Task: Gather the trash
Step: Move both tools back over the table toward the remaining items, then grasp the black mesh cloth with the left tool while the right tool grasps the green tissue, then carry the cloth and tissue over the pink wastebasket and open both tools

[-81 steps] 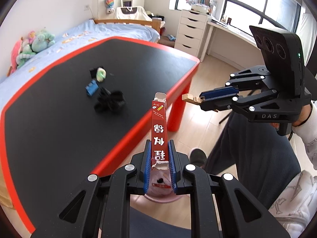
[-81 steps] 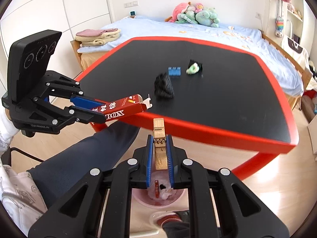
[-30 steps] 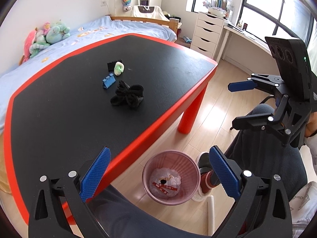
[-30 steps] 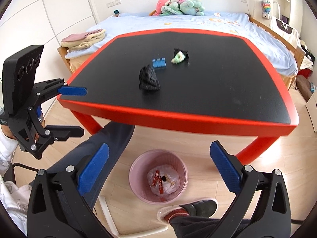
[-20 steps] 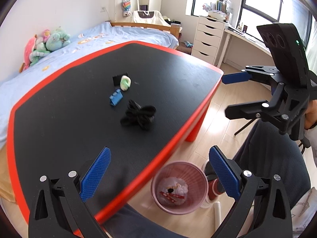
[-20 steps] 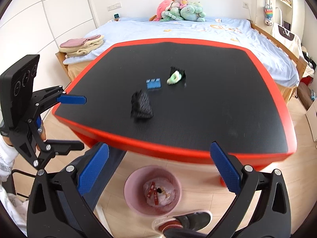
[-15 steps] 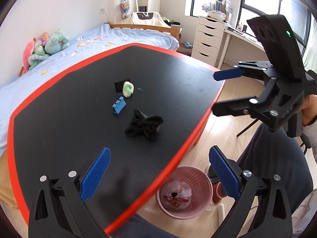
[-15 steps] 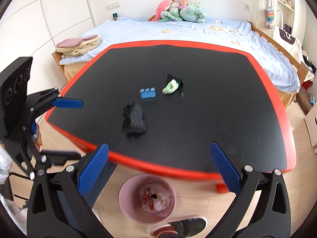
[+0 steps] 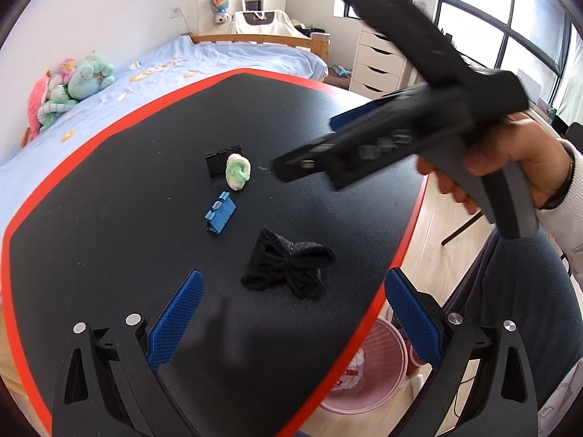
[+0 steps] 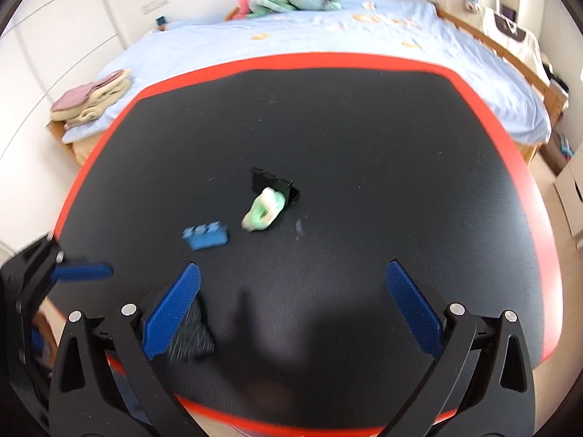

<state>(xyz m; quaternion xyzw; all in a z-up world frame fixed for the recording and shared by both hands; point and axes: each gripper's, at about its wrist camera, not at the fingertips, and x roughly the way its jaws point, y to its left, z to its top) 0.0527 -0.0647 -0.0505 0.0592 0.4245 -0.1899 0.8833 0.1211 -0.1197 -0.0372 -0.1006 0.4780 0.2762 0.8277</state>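
While the black wad (image 9: pixel 288 268) sits near the table (image 9: pixel 109 255) edge, blue brick (image 9: pixel 219 212) and green-white scrap (image 9: pixel 238 172) lie further in, beside a black clip (image 9: pixel 218 159). Both grippers, left (image 9: pixel 291 322) and right (image 10: pixel 291 313), hover empty, jaws spread wide. Pink bin (image 9: pixel 375 375) stands below.

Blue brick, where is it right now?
On the black table, mid-left in the left wrist view: the blue brick lies between the green-white wad and the crumpled black bag.
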